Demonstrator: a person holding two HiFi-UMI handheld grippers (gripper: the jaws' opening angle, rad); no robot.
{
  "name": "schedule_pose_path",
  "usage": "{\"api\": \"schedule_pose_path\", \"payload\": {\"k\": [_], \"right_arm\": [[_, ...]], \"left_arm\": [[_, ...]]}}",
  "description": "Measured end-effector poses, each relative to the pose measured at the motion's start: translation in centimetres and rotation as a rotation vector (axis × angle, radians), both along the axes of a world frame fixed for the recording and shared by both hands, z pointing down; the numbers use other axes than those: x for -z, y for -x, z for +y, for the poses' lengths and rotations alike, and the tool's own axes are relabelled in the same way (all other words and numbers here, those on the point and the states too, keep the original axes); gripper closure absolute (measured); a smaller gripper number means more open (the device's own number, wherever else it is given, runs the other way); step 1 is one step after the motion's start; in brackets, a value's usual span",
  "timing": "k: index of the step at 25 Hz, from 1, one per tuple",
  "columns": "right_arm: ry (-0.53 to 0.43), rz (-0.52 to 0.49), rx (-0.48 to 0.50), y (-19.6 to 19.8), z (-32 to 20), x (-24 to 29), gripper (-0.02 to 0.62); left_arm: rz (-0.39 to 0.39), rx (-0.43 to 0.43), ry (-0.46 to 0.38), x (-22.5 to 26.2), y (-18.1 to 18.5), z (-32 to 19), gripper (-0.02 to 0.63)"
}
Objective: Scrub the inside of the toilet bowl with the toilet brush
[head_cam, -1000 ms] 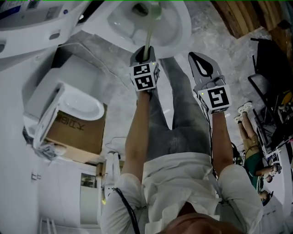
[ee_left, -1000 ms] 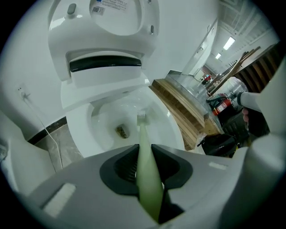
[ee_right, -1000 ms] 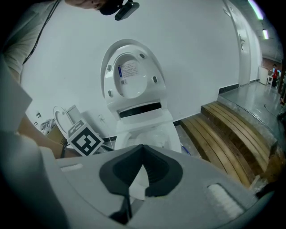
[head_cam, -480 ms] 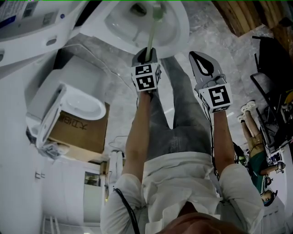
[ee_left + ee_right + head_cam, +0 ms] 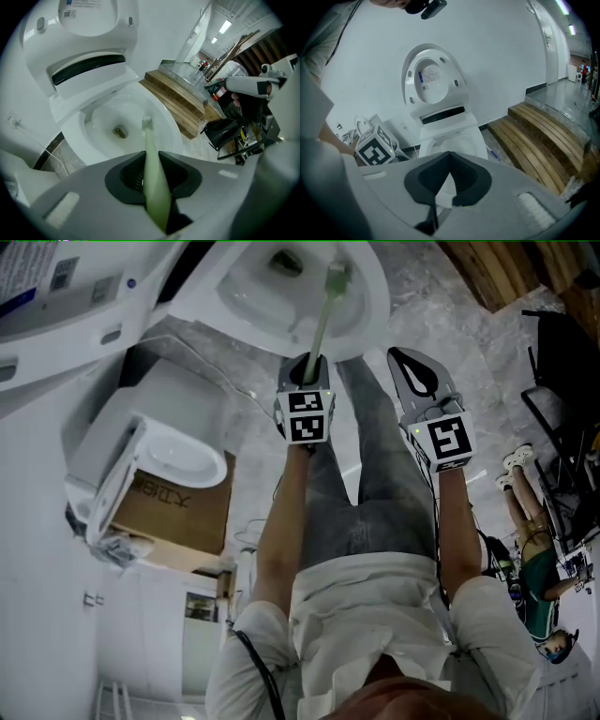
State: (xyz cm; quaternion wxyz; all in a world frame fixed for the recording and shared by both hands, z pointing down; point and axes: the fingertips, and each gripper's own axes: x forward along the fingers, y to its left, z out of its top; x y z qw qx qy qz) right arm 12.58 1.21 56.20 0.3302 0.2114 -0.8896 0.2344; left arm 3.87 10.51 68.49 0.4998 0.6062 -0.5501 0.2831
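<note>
Head view: my left gripper (image 5: 304,364) is held out over the toilet bowl (image 5: 373,298) and is clamped on the toilet brush (image 5: 323,317). The pale green handle runs up from the jaws, and the brush head sits inside the bowl, near the side wall and off to one side of the drain. My right gripper (image 5: 409,367) hangs beside it, apart from the bowl. A cardboard box (image 5: 183,514) sits on the floor to the left.

Left gripper view: the jaws are closed tight on the green handle low in frame. The brush head (image 5: 146,123) is over the white inner wall, just beside the drain hole (image 5: 120,132). The toilet lid (image 5: 89,18) stands raised behind. Wooden steps (image 5: 180,101) are to the right.

Right gripper view: the jaw tips meet, with nothing between them. The gripper points toward the toilet, whose lid is up. The left gripper's marker cube (image 5: 373,146) shows at lower left.
</note>
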Motion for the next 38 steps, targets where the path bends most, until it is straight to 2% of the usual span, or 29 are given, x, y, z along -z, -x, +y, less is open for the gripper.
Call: {"api": "schedule_pose_path", "payload": {"k": [15,20,27,38], "right_arm": [[0.015,-0.005,-0.035,0.5,0.7,-0.2,0.592],[0.02,-0.004,-0.034,0.9,1.1,-0.2,0.593],[0.025,0.009,-0.035,1.2,1.4,-0.5,0.593],[0.036,0.011,-0.036,3.0,1.8,-0.7,0.592]], "left_arm": [[-0.041,-0.283,0.056,0.9,0.7,2.5,0.505],[-0.047,-0.329,0.094,0.5,1.9,3.4,0.505],[-0.098,-0.424,0.151,-0.4,3.7,4.8,0.505],[-0.191,-0.548,0.195,-1.6,7.3,4.3,0.505]]}}
